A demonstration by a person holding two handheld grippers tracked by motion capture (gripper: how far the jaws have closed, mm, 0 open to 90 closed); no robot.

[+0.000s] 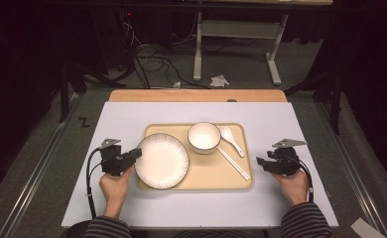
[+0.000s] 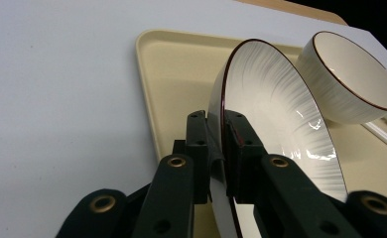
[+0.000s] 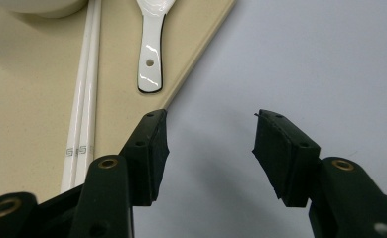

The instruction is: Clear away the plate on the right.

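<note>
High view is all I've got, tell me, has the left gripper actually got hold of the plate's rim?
Observer: Yes. In the left gripper view the left gripper is shut on the plate, one jaw on each face of the rim.
Operator: And the right one?
Observer: The right gripper is open, over the white mat beside the tray's edge.
Operator: What's nearest it?
Observer: The spoon, handle end toward the jaws.

Cables point(image 1: 147, 62) and crumpled paper point(image 1: 219, 80) on floor beyond table point(image 1: 196, 95)
</note>
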